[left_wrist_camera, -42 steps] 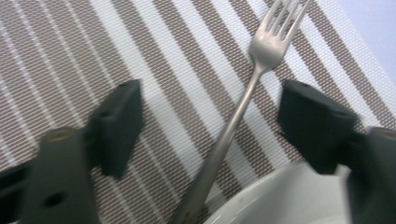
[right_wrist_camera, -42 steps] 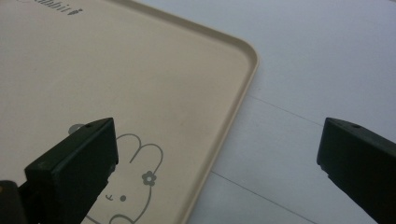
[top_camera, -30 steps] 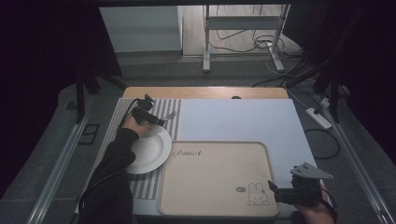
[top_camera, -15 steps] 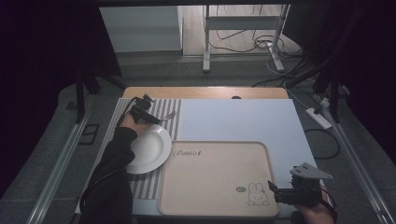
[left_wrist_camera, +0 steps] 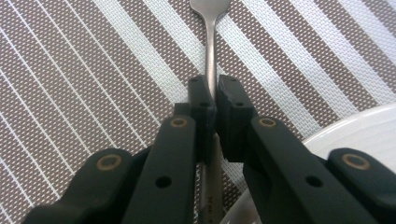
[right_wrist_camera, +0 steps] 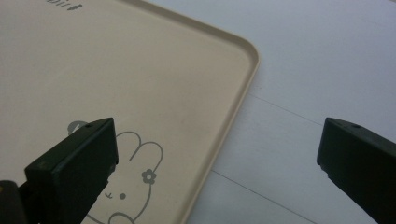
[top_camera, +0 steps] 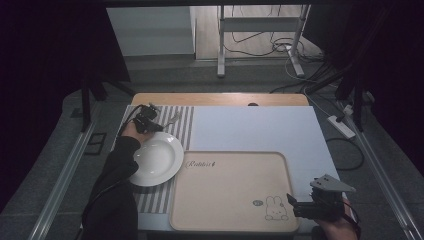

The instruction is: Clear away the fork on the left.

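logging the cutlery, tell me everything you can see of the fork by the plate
The fork is slim, bare metal, silver and slightly shiny, lying flat on the striped mat. Its straight handle runs between the left tool's black jaws, which are shut on it about mid-handle. The neck widens at the top edge of the left gripper view, where the tines are cut off. Near the bottom, faint stamped lettering shows on the handle, too small to read. The handle end lies close beside the white plate's rim; contact cannot be told.

Your left hand-held gripper [left_wrist_camera: 215, 100] has black jaws with brass-ringed screws along its linkage arms; a black sleeve [top_camera: 116, 185] covers your left arm. Your right hand-held gripper [top_camera: 294, 205] carries a grey three-cornered plate.
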The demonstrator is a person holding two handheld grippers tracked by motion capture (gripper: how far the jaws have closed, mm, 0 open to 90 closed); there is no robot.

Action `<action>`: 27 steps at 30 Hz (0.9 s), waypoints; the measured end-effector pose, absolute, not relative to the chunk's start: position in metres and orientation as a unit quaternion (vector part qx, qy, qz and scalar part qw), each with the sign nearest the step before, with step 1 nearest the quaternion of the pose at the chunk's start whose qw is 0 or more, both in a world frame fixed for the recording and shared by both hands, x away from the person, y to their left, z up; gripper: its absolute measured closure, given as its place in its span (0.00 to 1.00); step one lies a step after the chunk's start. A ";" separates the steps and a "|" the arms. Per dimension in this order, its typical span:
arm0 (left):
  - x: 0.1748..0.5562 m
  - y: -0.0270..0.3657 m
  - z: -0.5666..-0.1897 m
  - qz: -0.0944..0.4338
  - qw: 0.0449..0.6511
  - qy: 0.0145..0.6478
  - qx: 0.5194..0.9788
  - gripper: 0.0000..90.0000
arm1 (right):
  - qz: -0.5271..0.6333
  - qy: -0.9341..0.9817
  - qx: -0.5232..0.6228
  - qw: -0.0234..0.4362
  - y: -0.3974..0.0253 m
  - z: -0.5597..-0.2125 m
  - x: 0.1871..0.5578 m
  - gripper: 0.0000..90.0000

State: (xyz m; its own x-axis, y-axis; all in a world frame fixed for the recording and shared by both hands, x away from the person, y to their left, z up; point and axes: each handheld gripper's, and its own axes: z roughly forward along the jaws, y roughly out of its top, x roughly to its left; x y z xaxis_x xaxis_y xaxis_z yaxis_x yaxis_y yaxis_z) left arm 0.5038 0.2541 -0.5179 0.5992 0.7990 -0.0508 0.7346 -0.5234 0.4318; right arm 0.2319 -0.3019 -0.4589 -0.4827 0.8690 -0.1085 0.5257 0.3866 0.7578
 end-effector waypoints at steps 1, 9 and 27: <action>0.503 0.256 -0.517 0.081 0.208 0.442 0.869 0.94 | 0.337 0.792 0.440 0.255 -0.302 -0.459 0.232 0.00; 0.497 0.279 -0.502 0.103 0.196 0.453 0.864 0.94 | 0.337 0.792 0.439 0.256 -0.302 -0.459 0.232 0.00; 0.467 0.322 -0.476 0.094 0.219 0.484 0.842 0.94 | 0.339 0.791 0.440 0.258 -0.302 -0.458 0.231 0.00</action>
State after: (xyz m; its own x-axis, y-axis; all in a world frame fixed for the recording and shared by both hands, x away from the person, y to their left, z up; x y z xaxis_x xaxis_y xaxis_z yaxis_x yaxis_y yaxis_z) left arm 0.4672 0.3224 -0.4756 0.5138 0.8562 -0.0537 0.7738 -0.4355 0.4600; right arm 0.2315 -0.3024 -0.4585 -0.4807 0.8700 -0.1095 0.5204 0.3836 0.7629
